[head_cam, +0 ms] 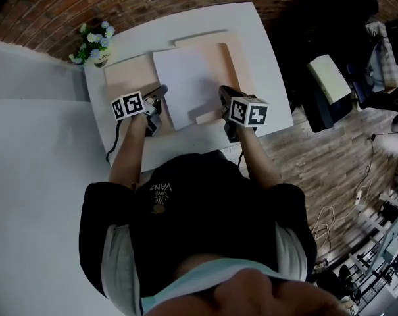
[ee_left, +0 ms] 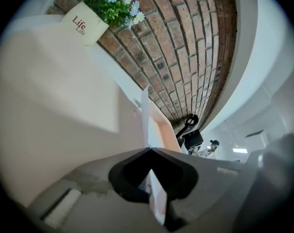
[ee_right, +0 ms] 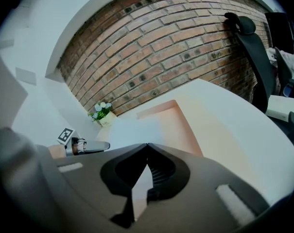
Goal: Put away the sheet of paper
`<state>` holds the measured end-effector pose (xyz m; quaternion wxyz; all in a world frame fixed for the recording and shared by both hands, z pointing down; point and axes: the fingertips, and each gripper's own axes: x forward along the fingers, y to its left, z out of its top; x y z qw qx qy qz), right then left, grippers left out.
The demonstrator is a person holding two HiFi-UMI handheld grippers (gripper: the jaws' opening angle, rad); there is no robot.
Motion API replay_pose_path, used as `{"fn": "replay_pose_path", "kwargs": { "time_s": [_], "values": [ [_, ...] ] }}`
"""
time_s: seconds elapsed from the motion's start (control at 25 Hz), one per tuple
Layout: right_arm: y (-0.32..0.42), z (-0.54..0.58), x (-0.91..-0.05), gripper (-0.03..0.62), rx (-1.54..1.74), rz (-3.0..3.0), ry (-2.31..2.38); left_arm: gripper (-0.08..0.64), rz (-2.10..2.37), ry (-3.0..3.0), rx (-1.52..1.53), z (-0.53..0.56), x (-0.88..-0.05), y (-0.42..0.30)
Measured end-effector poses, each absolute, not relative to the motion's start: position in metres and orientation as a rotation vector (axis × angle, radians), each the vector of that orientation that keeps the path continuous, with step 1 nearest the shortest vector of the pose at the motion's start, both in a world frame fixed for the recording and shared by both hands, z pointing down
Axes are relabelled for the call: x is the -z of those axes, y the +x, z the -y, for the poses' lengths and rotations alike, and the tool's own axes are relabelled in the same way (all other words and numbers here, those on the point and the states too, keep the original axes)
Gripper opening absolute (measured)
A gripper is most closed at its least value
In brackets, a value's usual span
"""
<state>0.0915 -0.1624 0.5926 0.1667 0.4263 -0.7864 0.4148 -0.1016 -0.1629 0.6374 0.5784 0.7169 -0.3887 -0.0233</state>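
My left gripper [head_cam: 162,92] and right gripper [head_cam: 223,93] both have their jaws clamped shut on opposite side edges of the sheet of paper [head_cam: 186,81], which spans between them over the counter [head_cam: 265,63].

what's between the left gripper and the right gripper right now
The sheet of paper spans the gap, over a peach tray; the left gripper and right gripper are each shut on a side edge. The head view shows it.

sheet of paper [head_cam: 185,84]: 1 | grippers [head_cam: 160,92] [head_cam: 223,92]: 2 | beige trays [head_cam: 123,78] [head_cam: 233,61]: 2 | flower pot [head_cam: 93,45]: 1 | table [head_cam: 264,78]: 1
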Motion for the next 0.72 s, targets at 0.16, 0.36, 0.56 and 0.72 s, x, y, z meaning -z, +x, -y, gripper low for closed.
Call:
{"fn": "replay_pose_path", "kwargs": {
  "time_s": [0.16,0.36,0.56,0.72],
  "values": [
    [0.091,0.163,-0.594,-0.002,-1.18,2.246,1.198,0.001,0.912,1.672,0.057,0.163,-0.639,-0.099],
    [0.093,0.164,-0.594,-0.002,-1.184,2.247,1.193,0.0,0.901,1.675,0.063,0.167,-0.638,-0.091],
    [0.102,0.166,-0.594,-0.002,-1.187,2.244,1.205,0.001,0.889,1.678,0.061,0.171,-0.639,-0.079],
    [0.109,0.166,-0.595,-0.002,-1.19,2.241,1.216,0.001,0.883,1.678,0.058,0.172,-0.64,-0.072]
  ]
}}
